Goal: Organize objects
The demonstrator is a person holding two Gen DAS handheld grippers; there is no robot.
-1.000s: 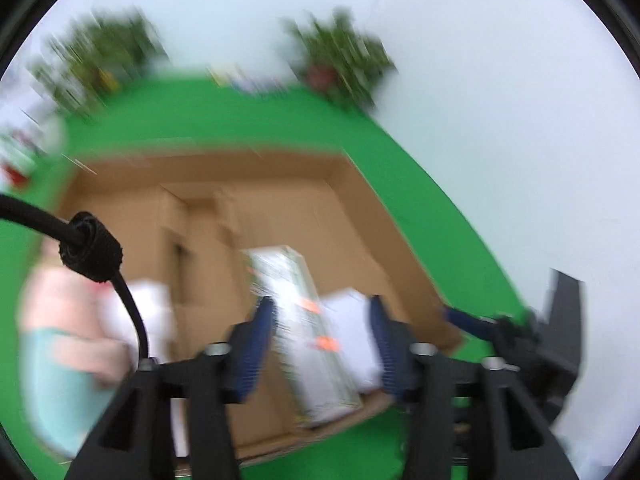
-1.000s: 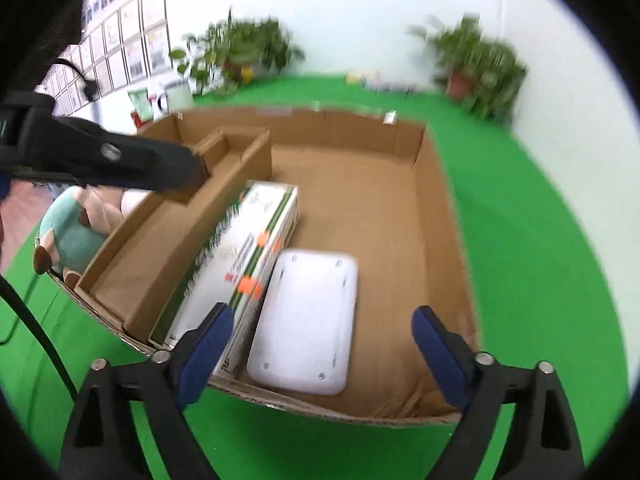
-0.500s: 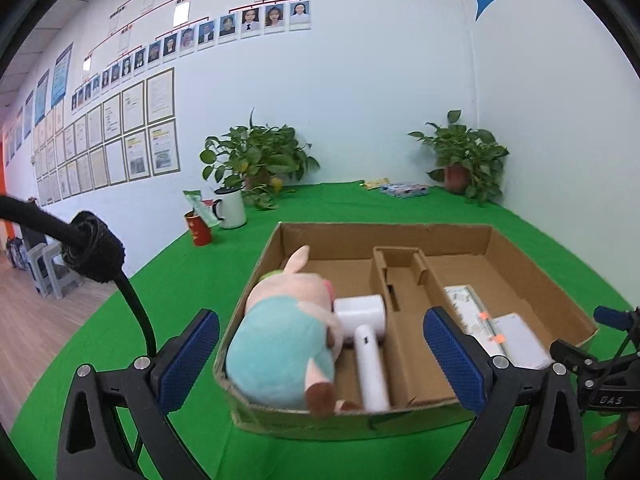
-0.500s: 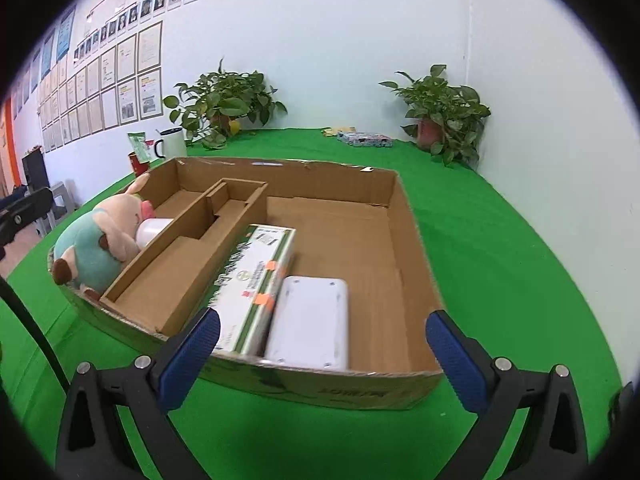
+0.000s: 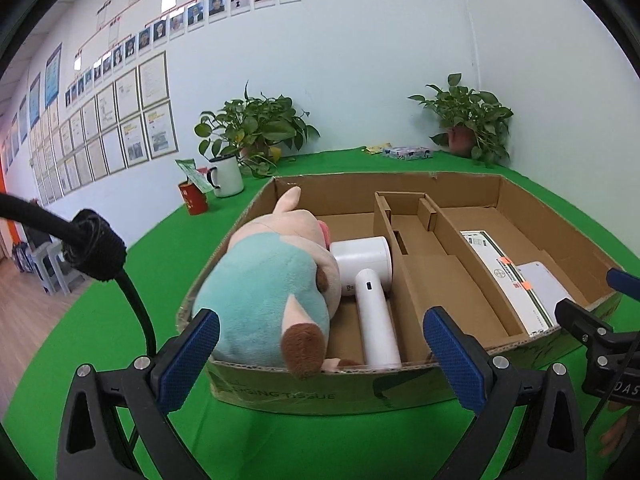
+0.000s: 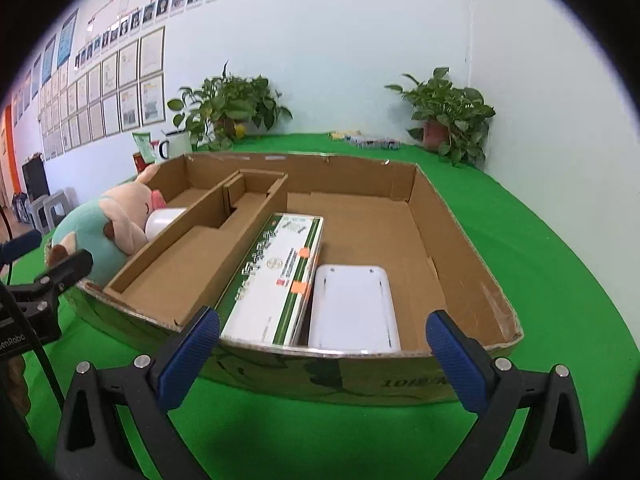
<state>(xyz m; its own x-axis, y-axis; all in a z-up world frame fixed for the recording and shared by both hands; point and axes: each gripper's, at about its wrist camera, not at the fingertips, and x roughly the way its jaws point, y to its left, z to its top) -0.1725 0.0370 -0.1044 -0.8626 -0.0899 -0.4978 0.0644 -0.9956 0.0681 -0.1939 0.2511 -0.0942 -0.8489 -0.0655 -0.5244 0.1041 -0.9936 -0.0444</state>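
Inside cardboard box (image 5: 400,384), teal plush pig (image 5: 268,292), white dryer (image 5: 370,284), both fingers wide, empty.

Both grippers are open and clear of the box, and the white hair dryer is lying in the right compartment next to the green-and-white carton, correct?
Not quite. The white hair dryer lies in the left compartment of the cardboard box, against the plush toy, as the left wrist view shows. Next to the green-and-white carton lies a flat white device. The left gripper and right gripper are indeed open and clear of the box.
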